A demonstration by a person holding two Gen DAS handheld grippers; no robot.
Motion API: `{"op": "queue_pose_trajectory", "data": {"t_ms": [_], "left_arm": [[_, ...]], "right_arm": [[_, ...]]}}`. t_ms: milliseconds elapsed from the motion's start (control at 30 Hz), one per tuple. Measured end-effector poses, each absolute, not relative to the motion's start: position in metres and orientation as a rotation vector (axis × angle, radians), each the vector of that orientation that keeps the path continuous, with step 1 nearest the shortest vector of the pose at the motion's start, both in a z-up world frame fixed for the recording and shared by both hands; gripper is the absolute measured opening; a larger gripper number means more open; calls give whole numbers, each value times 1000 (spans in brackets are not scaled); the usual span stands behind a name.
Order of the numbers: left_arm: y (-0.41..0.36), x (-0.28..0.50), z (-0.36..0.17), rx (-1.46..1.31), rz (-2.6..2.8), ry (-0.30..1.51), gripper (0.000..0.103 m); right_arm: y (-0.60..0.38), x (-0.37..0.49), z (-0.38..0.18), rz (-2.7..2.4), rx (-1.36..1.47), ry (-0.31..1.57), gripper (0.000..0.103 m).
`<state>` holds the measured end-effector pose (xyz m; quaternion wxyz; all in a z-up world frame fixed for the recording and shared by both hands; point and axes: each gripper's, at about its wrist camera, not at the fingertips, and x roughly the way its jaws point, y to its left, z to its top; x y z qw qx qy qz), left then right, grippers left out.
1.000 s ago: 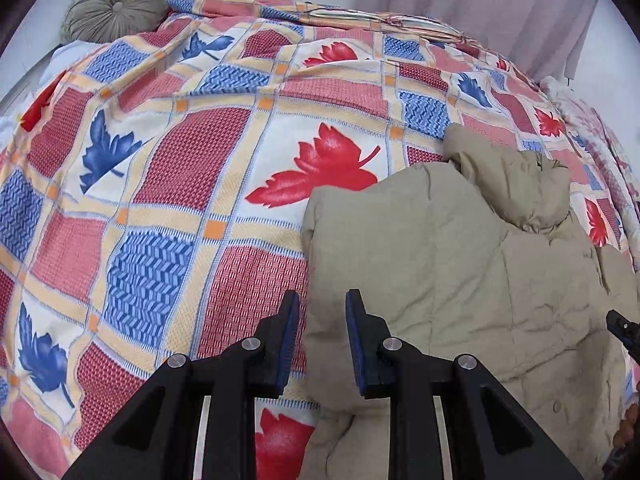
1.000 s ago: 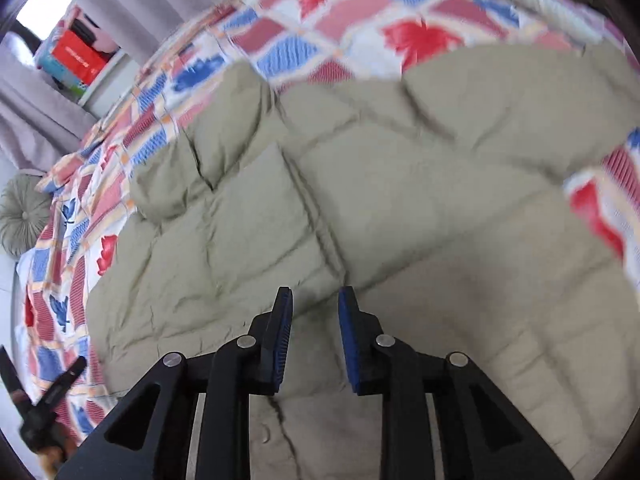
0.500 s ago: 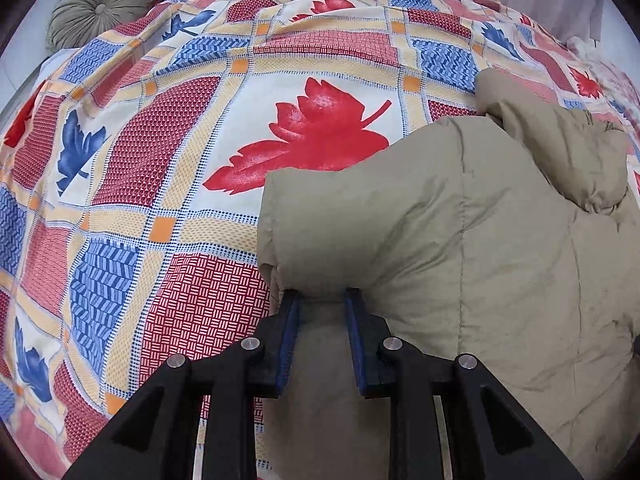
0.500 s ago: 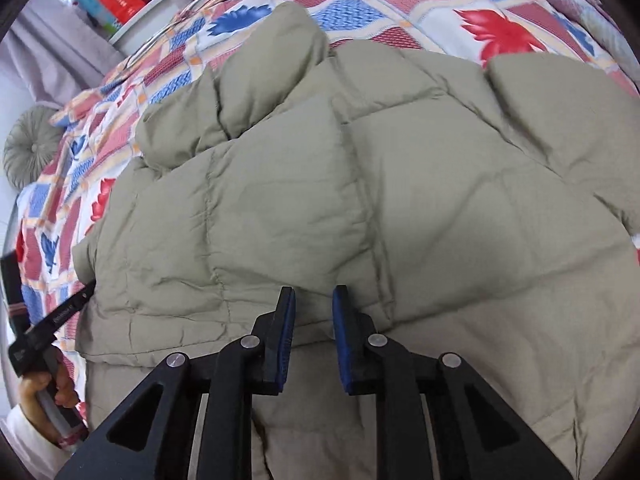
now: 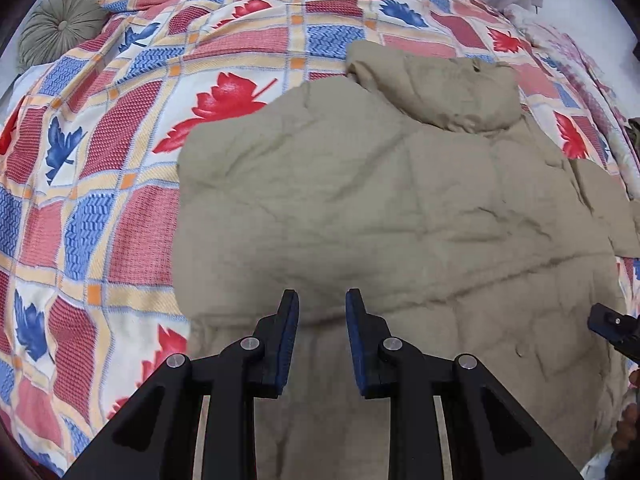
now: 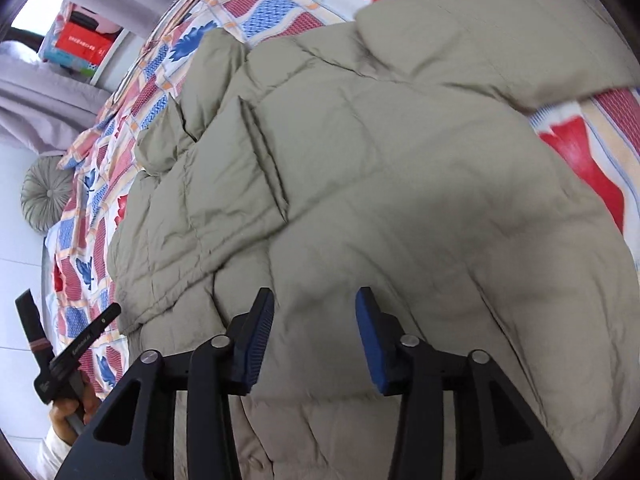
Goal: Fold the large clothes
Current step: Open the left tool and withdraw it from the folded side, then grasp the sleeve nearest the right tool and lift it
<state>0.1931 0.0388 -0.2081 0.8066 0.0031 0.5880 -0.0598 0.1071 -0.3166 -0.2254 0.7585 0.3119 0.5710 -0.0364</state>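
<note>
patchwork leaf-print bedspread, round green cushion, grey curtains, red box on shelf.

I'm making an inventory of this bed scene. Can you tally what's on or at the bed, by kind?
Khaki puffer jacket: 1
Patchwork leaf-print bedspread: 1
Round green cushion: 1
Handheld grippers: 2, the left gripper and the right gripper, its jaws opening with nothing pinched between them
Total: 5

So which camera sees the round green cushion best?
The left wrist view: the cushion sits whole at the top left, button centre showing. In the right wrist view it is squeezed against the left edge.
</note>
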Motion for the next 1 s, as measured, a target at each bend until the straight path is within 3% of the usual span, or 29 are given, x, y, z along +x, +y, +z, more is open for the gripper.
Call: {"op": "queue_pose_trajectory", "data": {"t_ms": [133,167,200,233,533,700,1000], "left_arm": [[8,171,-203,-85,-203,1294,29],[0,166,-201,-91,-214,1295,43],[-9,161,-199,-90,-219,1292,94],[-16,157,-196,-84,-210,1281,102],[-80,141,-182,-10,-251,1261,102],[-116,136,-189,-39,-313,1310,102],[-180,131,-196,-13,-314,1320,102]], "right_arm": [[-325,87,-222,-92,716,1246,54],[-328,82,-221,-95,726,1243,57],[-332,77,-219,-99,736,1240,59],[-335,72,-218,-103,742,1237,59],[-388,32,-206,-155,813,1188,60],[-430,12,-199,-188,869,1122,79],[-516,-2,-198,-219,985,1021,86]]}}
